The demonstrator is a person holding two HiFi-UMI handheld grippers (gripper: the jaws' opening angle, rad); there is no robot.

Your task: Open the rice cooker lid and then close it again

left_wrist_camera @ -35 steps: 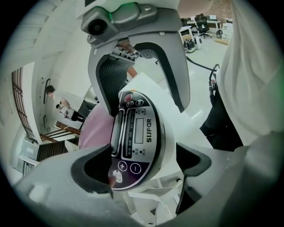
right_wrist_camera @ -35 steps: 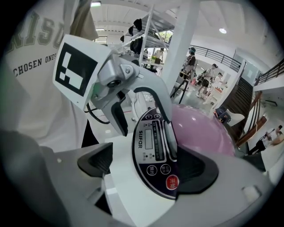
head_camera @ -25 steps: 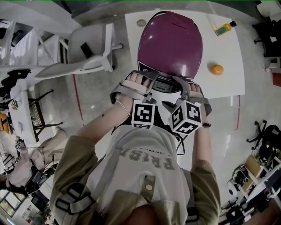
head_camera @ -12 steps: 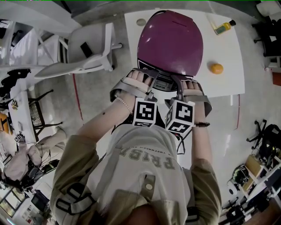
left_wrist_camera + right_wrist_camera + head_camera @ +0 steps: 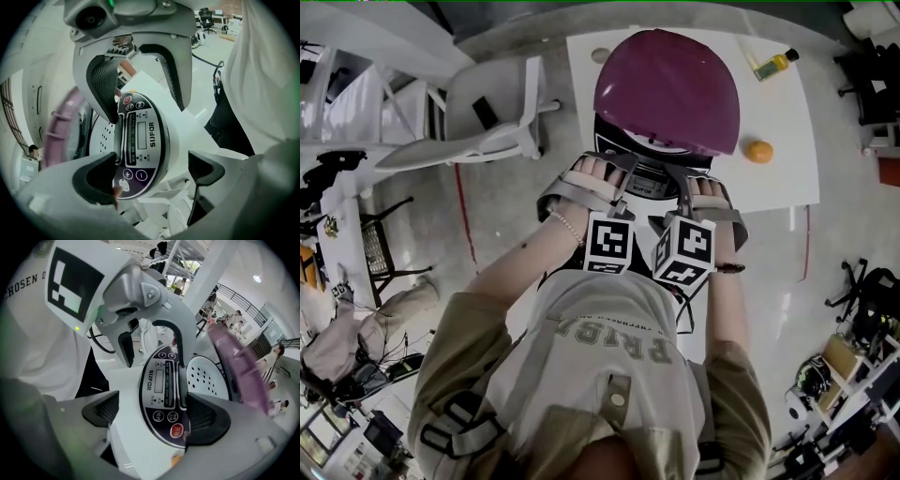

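Purple domed cooker lid (image 5: 667,89) half raised. Left gripper (image 5: 150,174) just opening wider, right gripper (image 5: 154,417) wide, both empty astride dark control panel (image 5: 138,140). Keep clear; let lid finish rising.

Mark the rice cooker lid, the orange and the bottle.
rice cooker lid (image 5: 667,89): head view, middle of the purple dome.
orange (image 5: 758,151): head view, centre of the fruit.
bottle (image 5: 772,65): head view, its yellow body.
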